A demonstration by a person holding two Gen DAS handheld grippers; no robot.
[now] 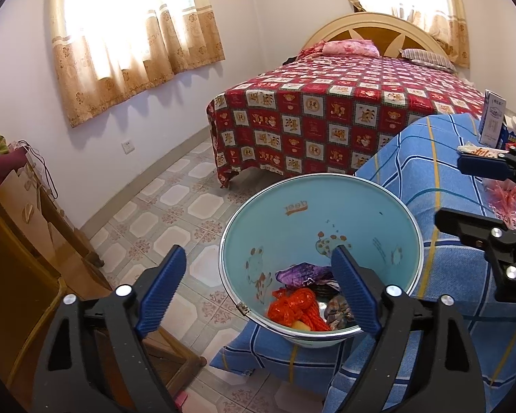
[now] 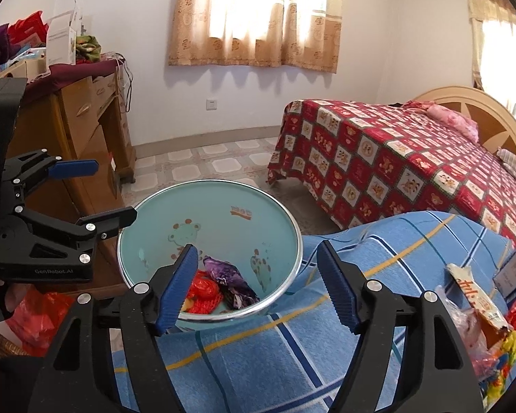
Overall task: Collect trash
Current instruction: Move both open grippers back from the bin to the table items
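Left wrist view
Left gripper point(image 1: 258, 289): your jaws stand spread wide with nothing between them, over the near rim of the bin.
Bin point(image 1: 278, 206): a light-blue pail with a metal rim, open mouth up, just off the edge of the blue-checked tabletop point(image 1: 440, 172).
Trash in bin: an orange wrapper point(image 1: 297, 306) and a purple wrapper point(image 1: 301, 272) lie at the bottom, touching.
Right gripper point(image 1: 459, 191): seen side-on at the right, over the tabletop, its jaws apart and empty.
Trash on tabletop: a white snack wrapper point(image 1: 481, 151) and a pink plastic bag point(image 1: 505, 196) lie near the far right edge, by a blue-and-white carton point(image 1: 492, 120).
Bed point(image 1: 326, 110): red patterned cover, beyond the bin.

Right wrist view
Right gripper point(image 2: 256, 282): your jaws are spread and empty, one finger over the bin point(image 2: 206, 206), the other over the tabletop point(image 2: 292, 344) edge.
Left gripper point(image 2: 108, 189): at the left, jaws apart, nothing in them.
Trash in bin: orange wrapper point(image 2: 203, 292) and purple wrapper point(image 2: 228, 275) at the bottom.
Trash on tabletop: the white snack wrapper point(image 2: 478, 296) and pink plastic bag point(image 2: 464, 323) at the right edge.
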